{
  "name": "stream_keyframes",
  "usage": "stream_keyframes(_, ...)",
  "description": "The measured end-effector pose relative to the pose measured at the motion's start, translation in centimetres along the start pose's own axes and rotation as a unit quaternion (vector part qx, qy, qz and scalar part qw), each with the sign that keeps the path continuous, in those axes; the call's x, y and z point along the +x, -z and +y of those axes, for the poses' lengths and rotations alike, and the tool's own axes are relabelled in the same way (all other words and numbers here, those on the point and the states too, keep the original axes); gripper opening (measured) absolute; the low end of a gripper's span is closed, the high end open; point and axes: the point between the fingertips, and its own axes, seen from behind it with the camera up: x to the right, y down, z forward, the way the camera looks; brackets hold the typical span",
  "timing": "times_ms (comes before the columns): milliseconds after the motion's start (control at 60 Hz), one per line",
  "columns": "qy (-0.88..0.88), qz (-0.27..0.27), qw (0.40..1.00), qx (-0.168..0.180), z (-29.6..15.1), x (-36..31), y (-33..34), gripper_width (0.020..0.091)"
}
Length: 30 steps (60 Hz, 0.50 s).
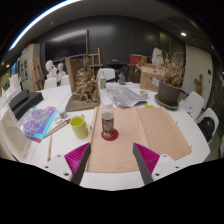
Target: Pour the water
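- Gripper fingers stand wide apart at the near edge of the table, and nothing is held or touched between them.
- Both fingers are dark and angled inward toward their tips, each carrying a magenta pad on its inner side (the pads show on the outer flanks of this wide-angle view).
- Between and under the fingers lies a tan brown mat spread flat on the table; the fingertips hover over its near part, though contact with it cannot be judged.
- Straight ahead of the gripper, roughly centred between the fingers and well clear of their tips, a small bottle stands upright on a round red coaster at the far left part of the mat.
- Just left of the bottle, off the mat, a yellow-green cup stands upright with its mouth open.
- Farther left of the left finger lies a colourful book, and near it a pencil lies on the table.
- Beyond the bottle sit a wooden model and some papers; beyond the right finger, a dark plant pot stands.
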Motion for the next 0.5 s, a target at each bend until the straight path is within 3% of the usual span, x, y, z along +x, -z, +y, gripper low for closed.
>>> stream_keyframes(500,-0.002,0.045,0.999,0.025,-0.4,-0.3,5.5,0.0865)
